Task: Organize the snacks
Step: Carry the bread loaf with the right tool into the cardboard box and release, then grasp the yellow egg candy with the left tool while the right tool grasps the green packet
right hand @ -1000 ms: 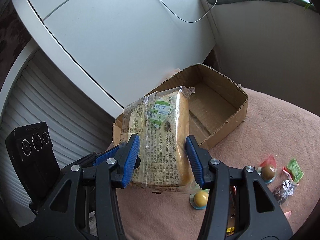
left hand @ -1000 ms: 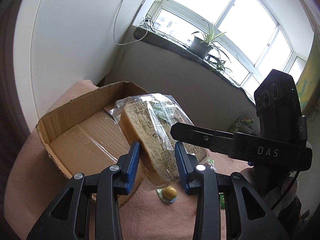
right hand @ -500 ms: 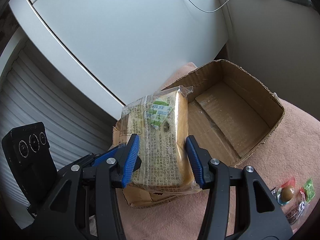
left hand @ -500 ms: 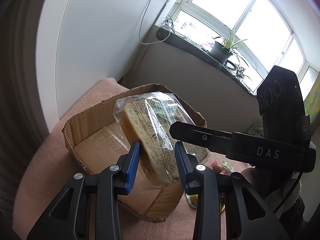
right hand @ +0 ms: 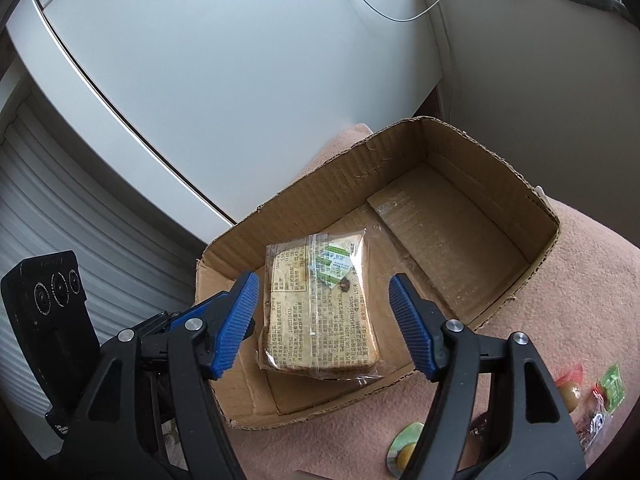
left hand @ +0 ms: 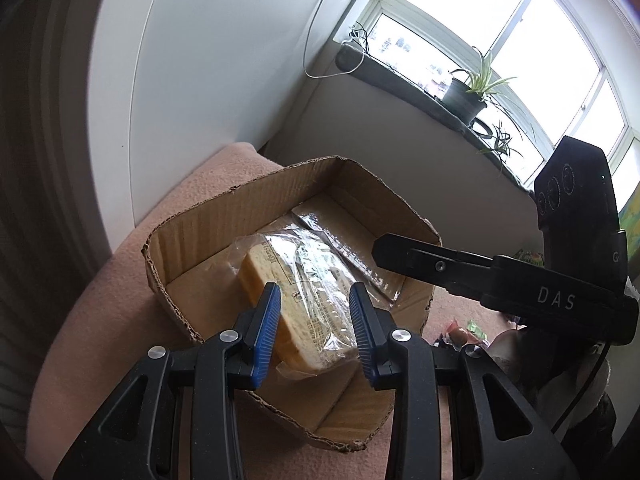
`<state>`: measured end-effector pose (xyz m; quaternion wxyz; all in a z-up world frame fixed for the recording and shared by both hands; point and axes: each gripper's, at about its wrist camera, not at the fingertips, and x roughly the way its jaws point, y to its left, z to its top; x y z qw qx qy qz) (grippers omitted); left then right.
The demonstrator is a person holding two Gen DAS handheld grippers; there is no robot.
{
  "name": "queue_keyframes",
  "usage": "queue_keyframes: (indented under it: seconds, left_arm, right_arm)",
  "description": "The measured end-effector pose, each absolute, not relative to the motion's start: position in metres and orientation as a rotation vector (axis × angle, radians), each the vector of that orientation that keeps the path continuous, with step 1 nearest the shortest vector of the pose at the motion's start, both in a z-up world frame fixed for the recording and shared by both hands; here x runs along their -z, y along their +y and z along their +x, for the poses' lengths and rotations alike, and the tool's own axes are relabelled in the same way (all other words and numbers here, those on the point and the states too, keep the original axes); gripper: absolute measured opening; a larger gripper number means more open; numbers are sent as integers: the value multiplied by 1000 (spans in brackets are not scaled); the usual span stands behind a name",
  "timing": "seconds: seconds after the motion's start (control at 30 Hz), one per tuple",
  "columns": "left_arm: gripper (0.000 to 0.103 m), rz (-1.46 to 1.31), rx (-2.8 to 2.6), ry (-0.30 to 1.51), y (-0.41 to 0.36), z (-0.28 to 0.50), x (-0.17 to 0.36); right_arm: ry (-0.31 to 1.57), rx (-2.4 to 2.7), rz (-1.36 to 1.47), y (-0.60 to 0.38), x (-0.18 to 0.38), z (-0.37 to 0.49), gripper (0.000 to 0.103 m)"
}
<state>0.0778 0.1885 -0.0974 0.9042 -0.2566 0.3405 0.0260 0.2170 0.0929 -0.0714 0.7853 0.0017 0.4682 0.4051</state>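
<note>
A clear-wrapped bread loaf (left hand: 308,308) sits low inside the open cardboard box (left hand: 224,216), tilted, near its front left corner. My left gripper (left hand: 314,328) is shut on the loaf's near end, with its blue pads against the wrap. In the right wrist view the same bread loaf (right hand: 320,312) lies between the blue pads of my right gripper (right hand: 322,292). Those jaws are opening and stand clear of the loaf on both sides. The right gripper's finger (left hand: 420,258) reaches in over the box from the right. The box (right hand: 460,148) holds nothing else.
The box rests on a pink blanket (right hand: 580,280). Small wrapped snacks (right hand: 572,390) lie on the blanket right of the box, with a yellow sweet (right hand: 404,448) near the front edge. White cabinet doors stand behind the box. A potted plant (left hand: 464,96) stands on the windowsill.
Both grippers carried the loaf over the box and down into it. The right gripper's jaws have spread off the loaf; the left gripper's grip looks the same.
</note>
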Motion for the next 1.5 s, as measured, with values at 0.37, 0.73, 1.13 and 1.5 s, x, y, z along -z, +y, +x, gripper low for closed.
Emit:
queue_keyframes:
  seconds: [0.37, 0.73, 1.13, 1.5]
  left_arm:
    - [47, -485, -54, 657, 173, 67, 78]
    - [47, -392, 2, 650, 130, 47, 71]
    - [47, -380, 90, 701, 87, 38, 88]
    - [47, -341, 133, 790, 53, 54, 116]
  right_arm:
    - [879, -812, 15, 31, 31, 192, 87]
    - [781, -659, -10, -61, 16, 156, 88]
    - [829, -458, -55, -141, 70, 123, 88]
    - [924, -401, -85, -161, 116, 101, 87]
